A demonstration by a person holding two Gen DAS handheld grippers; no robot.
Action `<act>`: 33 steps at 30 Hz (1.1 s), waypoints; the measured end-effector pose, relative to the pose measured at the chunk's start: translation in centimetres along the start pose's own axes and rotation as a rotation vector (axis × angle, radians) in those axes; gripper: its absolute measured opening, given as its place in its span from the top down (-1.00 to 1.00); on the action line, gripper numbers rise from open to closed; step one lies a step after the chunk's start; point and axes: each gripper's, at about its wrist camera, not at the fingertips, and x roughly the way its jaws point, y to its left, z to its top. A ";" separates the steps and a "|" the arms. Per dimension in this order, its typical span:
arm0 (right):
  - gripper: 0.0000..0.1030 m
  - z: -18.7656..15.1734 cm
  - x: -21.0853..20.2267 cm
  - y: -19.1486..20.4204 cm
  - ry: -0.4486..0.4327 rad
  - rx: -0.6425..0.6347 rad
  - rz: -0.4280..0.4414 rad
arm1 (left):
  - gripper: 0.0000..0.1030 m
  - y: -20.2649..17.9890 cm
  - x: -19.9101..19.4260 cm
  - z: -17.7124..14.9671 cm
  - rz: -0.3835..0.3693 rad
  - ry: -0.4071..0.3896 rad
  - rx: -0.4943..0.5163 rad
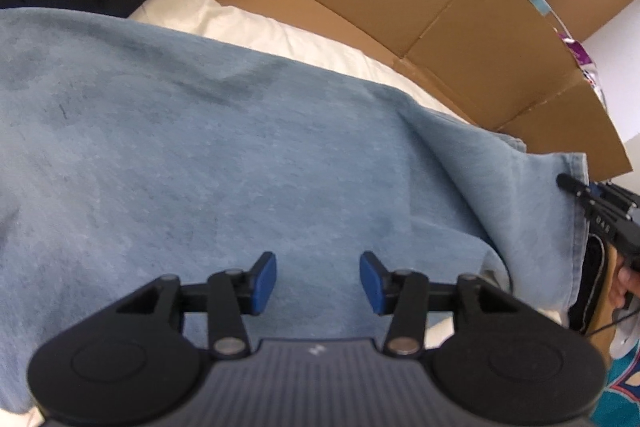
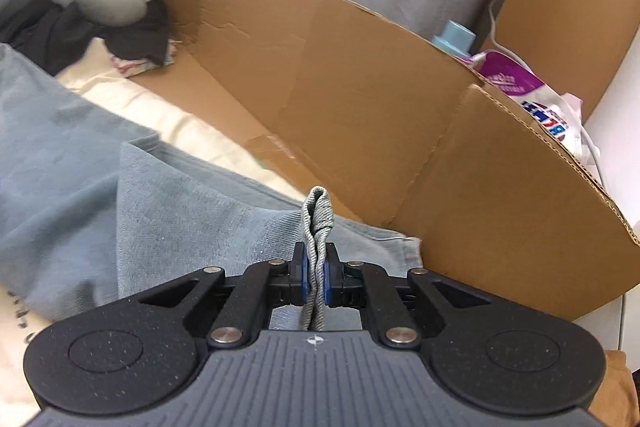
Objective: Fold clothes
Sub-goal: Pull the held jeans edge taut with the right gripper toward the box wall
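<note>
Two grippers: right gripper (image 2: 316, 279) pinches blue garment (image 1: 240, 155) hem upright; left gripper (image 1: 318, 283) spread wide above it.

Matt blue denim garment (image 1: 240, 147), corrugated cardboard (image 2: 360, 87)

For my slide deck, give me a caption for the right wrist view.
Right gripper pinches a fold of the blue garment beside a cardboard box.

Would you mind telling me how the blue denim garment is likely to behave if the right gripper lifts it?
The blue denim garment probably drapes floppily: it lies creased, and its edge bunches between the shut right gripper. The weave looks coarse, so it likely will not slip. The left gripper hovers open, supporting nothing.
</note>
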 end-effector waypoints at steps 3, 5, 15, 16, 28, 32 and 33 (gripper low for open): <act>0.89 0.4 1.3 -1.4 0.012 -0.003 -0.004 | -0.02 0.5 0.1 0.3 0.021 -0.009 -0.004; 0.89 0.6 2.2 -2.3 0.027 -0.008 0.002 | -0.02 0.7 0.4 0.6 0.030 -0.003 -0.010; 0.88 -0.7 9.0 -6.9 0.095 0.166 -0.011 | -0.02 1.6 0.9 1.0 0.048 0.012 -0.027; 0.87 -0.9 9.5 -7.0 0.099 0.173 -0.017 | -0.02 1.7 0.9 0.9 0.049 0.013 -0.031; 0.45 -3.1 11.2 -8.3 0.146 0.264 -0.052 | -0.02 2.5 1.6 0.2 0.045 0.030 -0.061; 0.89 -2.7 11.5 -8.3 0.140 0.261 -0.051 | -0.02 2.5 1.8 0.2 0.047 0.031 -0.061; 0.90 -2.6 11.5 -8.3 0.139 0.260 -0.050 | -0.02 2.4 1.8 0.2 0.047 0.030 -0.061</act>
